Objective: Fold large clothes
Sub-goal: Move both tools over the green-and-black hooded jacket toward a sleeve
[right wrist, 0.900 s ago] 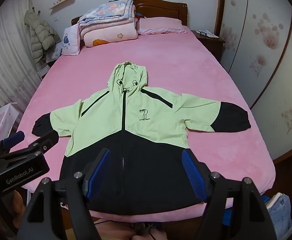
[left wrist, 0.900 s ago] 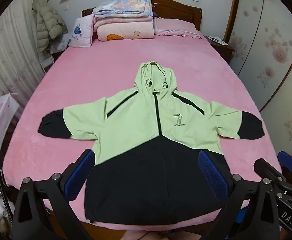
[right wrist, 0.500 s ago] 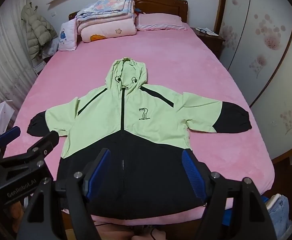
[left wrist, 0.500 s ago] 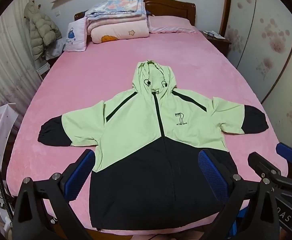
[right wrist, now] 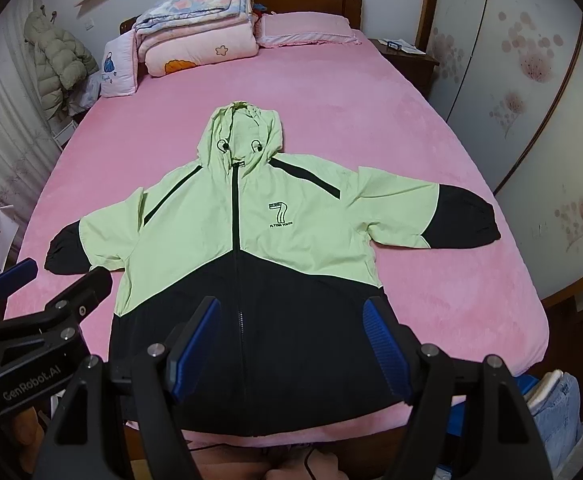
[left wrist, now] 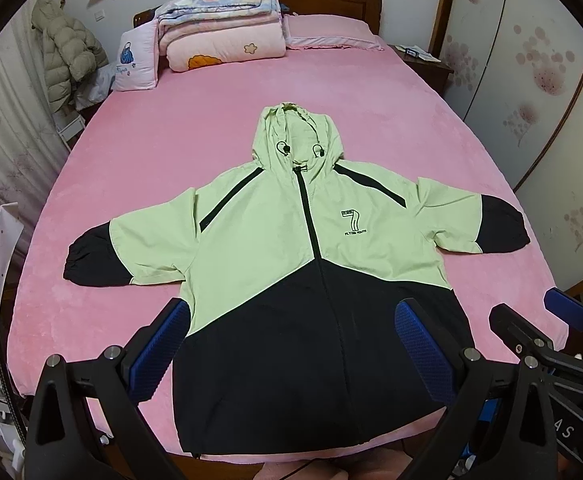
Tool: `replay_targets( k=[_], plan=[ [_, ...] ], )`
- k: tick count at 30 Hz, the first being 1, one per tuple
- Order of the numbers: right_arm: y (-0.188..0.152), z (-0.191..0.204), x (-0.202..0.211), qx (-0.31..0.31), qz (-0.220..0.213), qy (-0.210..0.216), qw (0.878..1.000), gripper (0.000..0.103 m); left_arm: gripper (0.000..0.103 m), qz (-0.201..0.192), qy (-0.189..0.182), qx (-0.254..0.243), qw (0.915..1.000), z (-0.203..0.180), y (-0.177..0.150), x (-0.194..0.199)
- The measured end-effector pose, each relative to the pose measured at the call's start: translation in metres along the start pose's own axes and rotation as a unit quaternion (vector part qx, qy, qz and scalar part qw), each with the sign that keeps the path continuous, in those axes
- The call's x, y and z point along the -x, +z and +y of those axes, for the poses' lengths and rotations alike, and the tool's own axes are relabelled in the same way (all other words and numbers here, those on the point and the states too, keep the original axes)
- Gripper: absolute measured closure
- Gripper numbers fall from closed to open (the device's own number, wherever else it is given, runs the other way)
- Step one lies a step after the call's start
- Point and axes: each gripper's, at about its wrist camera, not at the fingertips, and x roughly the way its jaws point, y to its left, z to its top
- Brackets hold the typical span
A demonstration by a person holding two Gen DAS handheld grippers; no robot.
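Since both sets of fingers [left wrist: 159, 350] hang apart and empty at six o'clock over the jacket [left wrist: 303, 264], spread flat on the bed [left wrist: 171, 140], its slick fabric may slip.

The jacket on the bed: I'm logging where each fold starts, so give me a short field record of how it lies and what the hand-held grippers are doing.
garment: hooded jacket, light green top, black lower part and cuffs
lay: flat, front up, zipped, sleeves spread to both sides
hood: flat, pointing toward the pillow
hem: at the near edge of the pink bed
left hand-held gripper: open, above the hem, holding nothing
right hand-held gripper: open, above the hem, holding nothing
fold state: not yet begun
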Motion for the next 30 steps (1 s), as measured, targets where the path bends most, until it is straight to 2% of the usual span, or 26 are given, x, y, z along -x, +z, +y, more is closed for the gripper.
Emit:
replay_targets(
  k=[10, 21, 30],
  plan=[
    [-0.001, 0.005, 0.0, 0.001, 0.006, 0.001, 1.0, 0.029, 0.001, 0.007, -0.01, 0.004, 0.9999, 0.007, 0.003, -0.007],
    [0.0, 0.014, 0.006, 0.006, -0.008, -0.005, 1.0, 0.029, 0.001, 0.009, -0.018, 0.006, 0.9998, 0.007, 0.003, -0.01],
    [0.001, -0.001, 0.014, -0.012, -0.021, -0.002, 1.0, 0.029, 0.001, 0.01, -0.022, -0.003, 0.9997, -0.004, 0.007, -0.009]
  ],
)
